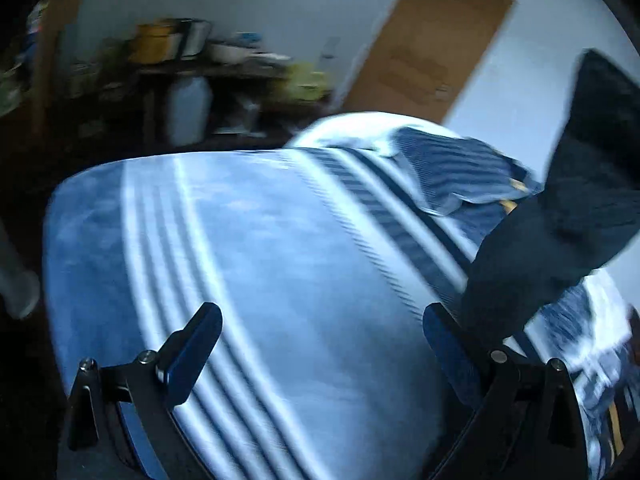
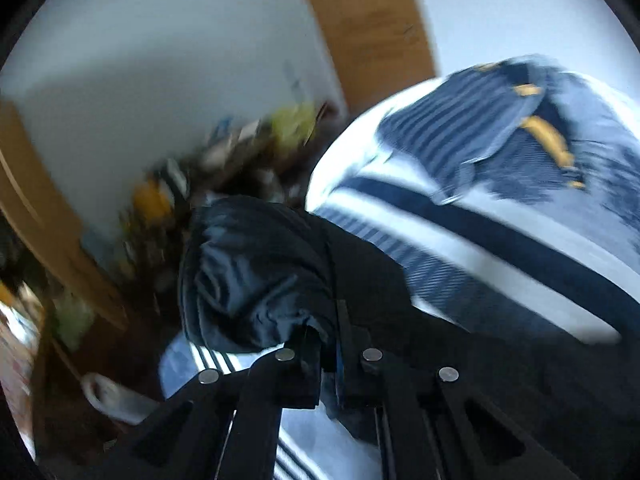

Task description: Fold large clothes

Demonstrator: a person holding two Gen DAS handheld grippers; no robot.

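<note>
The dark navy garment [image 2: 256, 276] hangs bunched from my right tool [image 2: 328, 344], whose jaws are pressed together on a fold of it; the cloth looks thin and slick, gathered into soft wrinkles. In the left wrist view the same garment [image 1: 560, 240] rises at the right edge as a dark flared shape, lifted above the bed [image 1: 260, 240]. My left tool [image 1: 320, 340] is spread wide and holds nothing, its blue-padded fingers [image 1: 192, 356] angled over the bedspread, with the garment's lower end just beside the right finger. The bedspread is a soft blue weave crossed by white and dark stripes. Farther back on the bed lies a rumpled striped blue cloth [image 2: 500, 136] with yellow marks. Behind the bed I see a brown wooden door [image 1: 432, 44] in a pale wall, and a dark cluttered shelf [image 1: 180, 76] bearing a yellow container [image 1: 154, 42], all motion-blurred.
</note>
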